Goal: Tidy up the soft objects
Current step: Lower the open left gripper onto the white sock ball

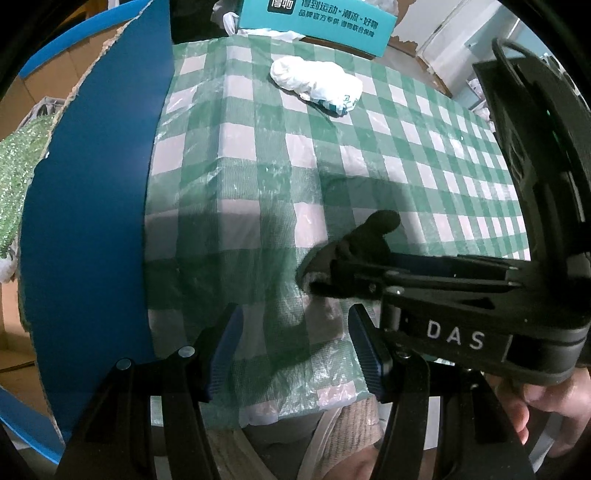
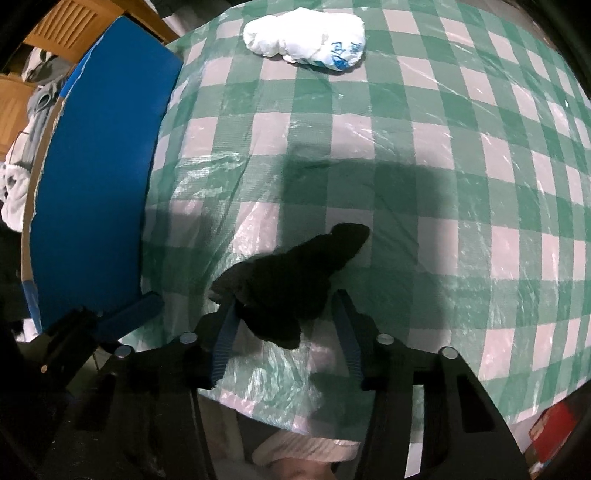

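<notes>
A black soft cloth (image 2: 291, 280) lies on the green checked tablecloth (image 2: 424, 155) near the front edge. My right gripper (image 2: 284, 317) is around its near end, jaws wide apart, pads beside it; whether they press it is unclear. It also shows in the left wrist view (image 1: 354, 254), with the right gripper over it. My left gripper (image 1: 295, 345) is open and empty just left of it. A white bundled cloth with blue print (image 2: 306, 38) lies at the far side, also in the left wrist view (image 1: 317, 83).
A blue box flap (image 1: 99, 206) stands along the table's left edge, also in the right wrist view (image 2: 99, 166). A teal printed box (image 1: 317, 22) sits at the back. Clothes (image 2: 22, 162) lie inside the box at left. The person's lap is below the table edge.
</notes>
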Tool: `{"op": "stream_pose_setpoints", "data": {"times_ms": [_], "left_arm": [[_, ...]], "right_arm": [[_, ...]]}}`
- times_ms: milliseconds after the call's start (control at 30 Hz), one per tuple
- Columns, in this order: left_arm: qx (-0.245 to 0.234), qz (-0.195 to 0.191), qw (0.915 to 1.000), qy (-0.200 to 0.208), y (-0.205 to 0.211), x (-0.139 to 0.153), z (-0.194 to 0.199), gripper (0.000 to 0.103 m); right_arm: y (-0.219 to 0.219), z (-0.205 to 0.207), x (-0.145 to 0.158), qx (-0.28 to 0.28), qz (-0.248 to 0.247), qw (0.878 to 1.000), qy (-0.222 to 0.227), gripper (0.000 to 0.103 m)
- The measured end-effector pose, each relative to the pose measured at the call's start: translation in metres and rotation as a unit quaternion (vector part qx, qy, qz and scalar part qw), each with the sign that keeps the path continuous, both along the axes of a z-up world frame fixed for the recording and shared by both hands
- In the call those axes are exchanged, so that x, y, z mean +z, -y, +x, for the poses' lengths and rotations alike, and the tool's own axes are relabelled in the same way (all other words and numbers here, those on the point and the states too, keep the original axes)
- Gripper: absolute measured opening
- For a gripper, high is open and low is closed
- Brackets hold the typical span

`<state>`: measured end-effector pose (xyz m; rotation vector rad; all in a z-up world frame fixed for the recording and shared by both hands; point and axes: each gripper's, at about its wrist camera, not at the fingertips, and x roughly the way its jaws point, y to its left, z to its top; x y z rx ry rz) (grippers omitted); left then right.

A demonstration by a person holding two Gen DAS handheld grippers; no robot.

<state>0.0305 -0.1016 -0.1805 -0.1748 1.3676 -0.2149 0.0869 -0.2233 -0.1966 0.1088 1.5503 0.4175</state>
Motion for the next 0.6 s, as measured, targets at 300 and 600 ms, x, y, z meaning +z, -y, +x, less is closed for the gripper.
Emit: {"op": "stream_pose_setpoints", "data": {"times_ms": [300, 600], "left_arm": [[0.003, 0.001, 1.0000, -0.002, 0.000, -0.002, 0.003, 0.060], [0.016, 0.002, 0.9998, 0.007, 0.000, 0.000, 0.013, 0.060]], "right_arm": [[0.012, 0.009, 0.013, -0.018, -0.030, 0.999, 0.035, 0.040], [0.042, 0.014, 0.036, -0.037, -0.050, 0.995, 0.072, 0.040]]}}
